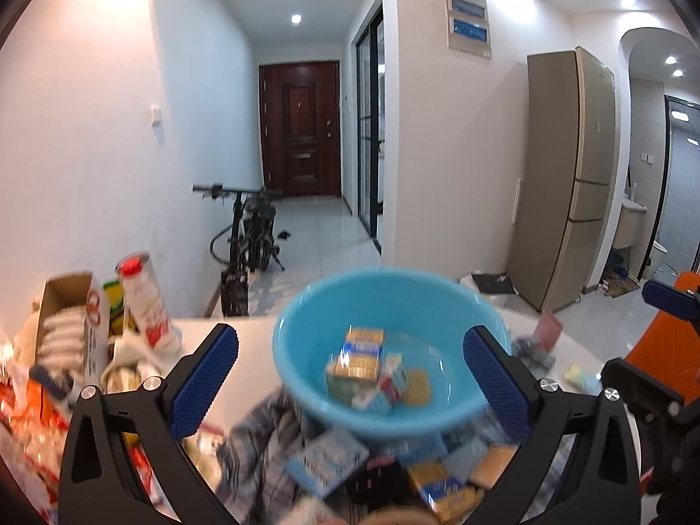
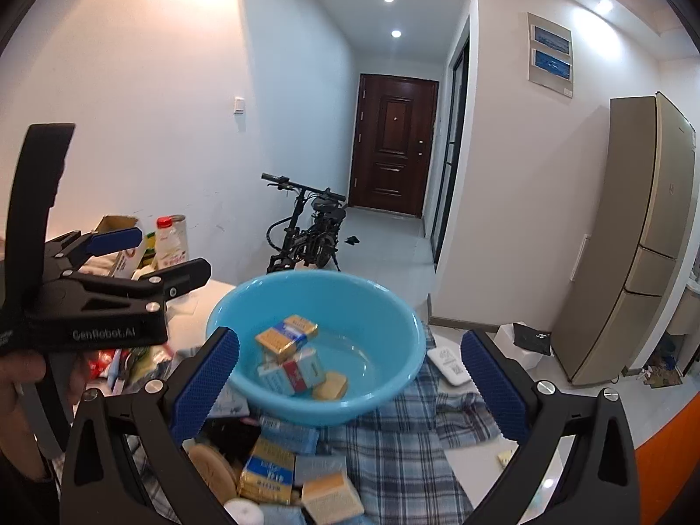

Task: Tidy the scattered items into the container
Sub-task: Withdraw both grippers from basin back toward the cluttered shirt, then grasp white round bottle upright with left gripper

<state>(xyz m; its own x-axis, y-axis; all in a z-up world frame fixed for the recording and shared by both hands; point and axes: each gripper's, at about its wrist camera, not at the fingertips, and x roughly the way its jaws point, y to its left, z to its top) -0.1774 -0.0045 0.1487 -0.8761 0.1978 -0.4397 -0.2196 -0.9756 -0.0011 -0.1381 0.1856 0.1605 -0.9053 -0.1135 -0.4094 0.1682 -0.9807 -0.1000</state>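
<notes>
A light blue plastic basin [image 1: 306, 376] [image 2: 393, 372] stands on a plaid cloth [image 2: 393, 450] on the white table. It holds several small packets, yellow-blue and red-white [image 2: 291, 356]. More packets [image 2: 267, 472] and a round biscuit-like disc [image 2: 212, 470] lie scattered in front of it. My left gripper [image 1: 350, 376] is open and empty, its blue pads either side of the basin. It also shows in the right wrist view [image 2: 144, 253]. My right gripper [image 2: 345, 376] is open and empty above the scattered packets.
A cardboard box [image 1: 70, 328], a red-capped bottle [image 1: 146, 302] and snack bags [image 1: 26, 415] crowd the table's left. A white device [image 2: 450, 365] lies right of the basin. A pink cup [image 1: 549, 330] stands far right. A bicycle [image 2: 306, 236] and fridge [image 2: 634, 240] stand beyond.
</notes>
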